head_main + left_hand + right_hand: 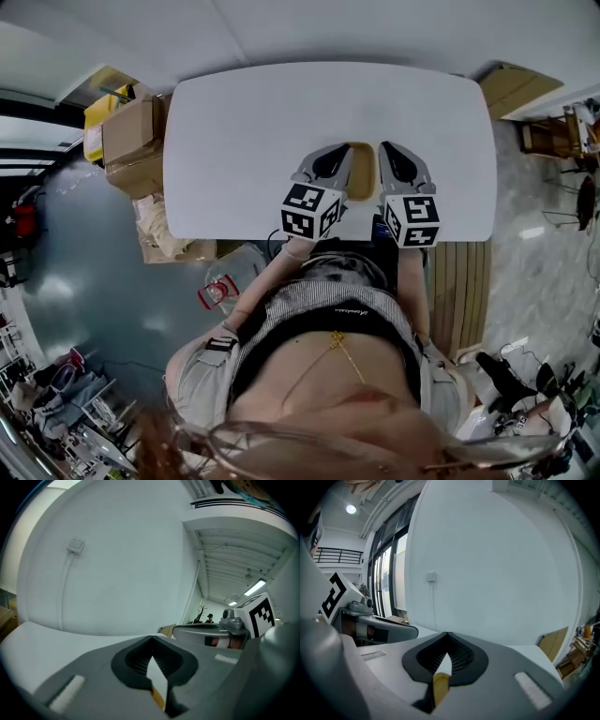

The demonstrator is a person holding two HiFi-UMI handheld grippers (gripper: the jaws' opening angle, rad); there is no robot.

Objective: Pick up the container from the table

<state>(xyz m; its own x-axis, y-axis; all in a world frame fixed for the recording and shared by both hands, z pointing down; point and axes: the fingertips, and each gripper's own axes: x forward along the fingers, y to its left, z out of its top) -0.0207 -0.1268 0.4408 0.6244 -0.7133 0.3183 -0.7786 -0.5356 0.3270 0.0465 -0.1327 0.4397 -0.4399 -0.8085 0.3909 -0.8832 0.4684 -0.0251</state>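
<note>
Container (361, 173): 1 tan piece, lying on the white table (234, 131) close to its near edge, in the narrow gap between the 2 grippers. The left gripper (339, 150) sits just left of it and the right gripper (386, 148) just right of it, both pointing toward the far edge.

In each gripper view the jaws meet tip to tip with nothing clamped between them. A yellow sliver (158, 696) shows through the slot behind the left tips, and another (439, 686) behind the right. This is probably the container seen from above, though I cannot tell whether either gripper touches it.

My judgement is that the step in hand is lining up for the grasp, and the lift has not begun. The next move calls either for parting 1 pair of jaws and closing them on a wall of the container, or for pressing both shut grippers inward on its 2 sides, evenly so it does not tip.

The count is 1 container, 1 table, 2 grippers, 2 marker cubes (left (311, 211), right (412, 220)) and at least 2 cardboard boxes (131, 131) at the table's far left.
</note>
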